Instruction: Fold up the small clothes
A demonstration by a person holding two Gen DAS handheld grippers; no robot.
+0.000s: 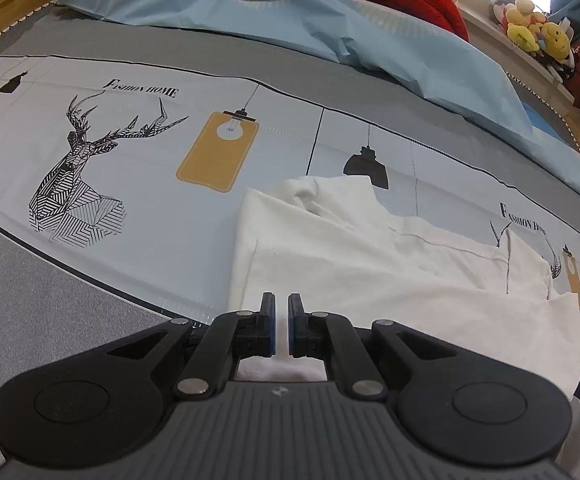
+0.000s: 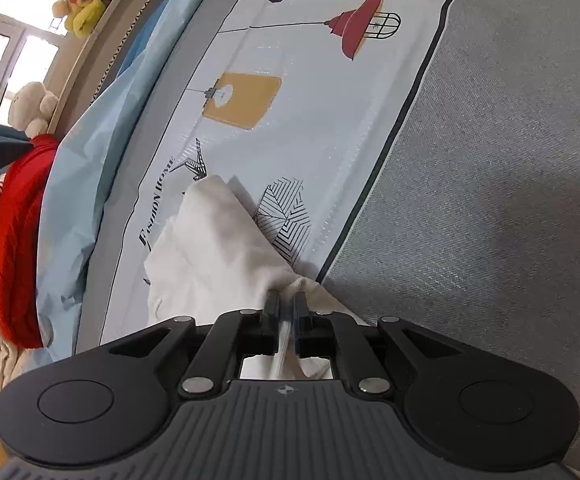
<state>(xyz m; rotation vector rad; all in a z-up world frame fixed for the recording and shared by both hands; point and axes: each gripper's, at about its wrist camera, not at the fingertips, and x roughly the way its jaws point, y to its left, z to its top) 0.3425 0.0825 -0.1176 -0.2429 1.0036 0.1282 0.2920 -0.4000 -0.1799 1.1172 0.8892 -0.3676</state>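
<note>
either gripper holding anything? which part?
Right gripper pinches a bunched edge of the white garment. Left gripper is shut over it; grip unclear.

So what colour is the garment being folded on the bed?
White garment, plain with thin grey seams; clearest in the left wrist view.

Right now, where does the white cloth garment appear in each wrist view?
Left wrist view: the white cloth garment lies lower centre-right, in front of the left gripper.
Right wrist view: it is lower centre, pinched in the right gripper.
Shared landmark: the mustard-yellow lamp print.
</note>
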